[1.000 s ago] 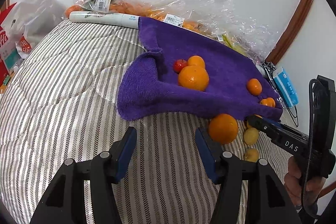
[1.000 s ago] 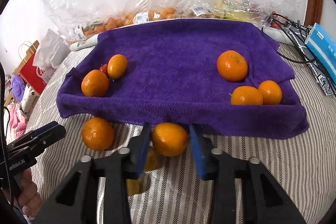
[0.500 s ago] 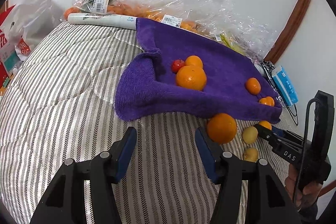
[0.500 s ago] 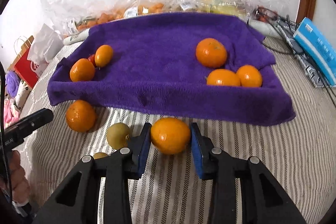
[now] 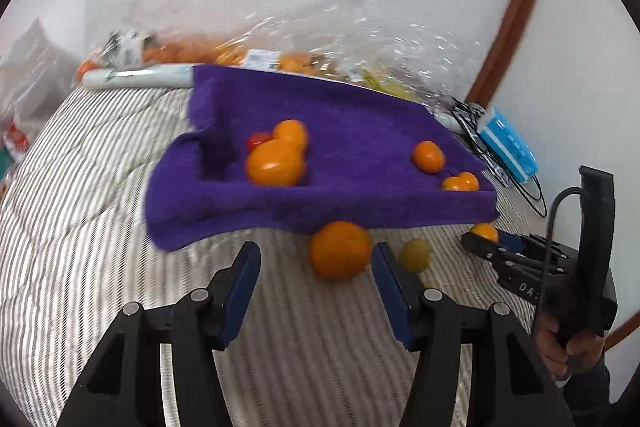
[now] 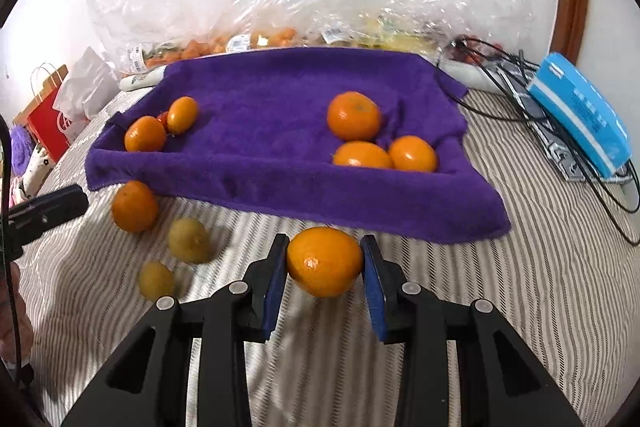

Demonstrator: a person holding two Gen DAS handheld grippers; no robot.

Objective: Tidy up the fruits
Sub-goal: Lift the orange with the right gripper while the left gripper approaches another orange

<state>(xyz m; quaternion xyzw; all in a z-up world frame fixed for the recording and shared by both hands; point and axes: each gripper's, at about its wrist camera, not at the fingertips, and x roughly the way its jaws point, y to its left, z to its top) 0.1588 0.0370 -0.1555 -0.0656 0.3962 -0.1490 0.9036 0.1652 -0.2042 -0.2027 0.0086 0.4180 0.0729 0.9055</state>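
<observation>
Your right gripper (image 6: 324,263) is closed on an orange (image 6: 325,261), both blue pads pressed against its sides, holding it just in front of the near edge of the purple towel (image 6: 280,131). Your left gripper (image 5: 316,279) hangs open with nothing between its fingers; a second orange (image 5: 340,249) lies on the striped bedding (image 5: 100,227) just ahead of it, against the towel's front edge.

This looks like the carry step: one fruit picked, not yet placed. Next you would likely lift it over the towel's raised front fold and set it beside the three oranges (image 6: 364,139) grouped on the towel's right side, releasing gently so it does not roll.

The right wrist view alone shows the grip clearly, plus two yellowish fruits (image 6: 188,241) on the bedding in front of the towel's left part. The left wrist view is motion-blurred, but shows a small red fruit (image 5: 259,139) behind the towel's left pair of oranges.
</observation>
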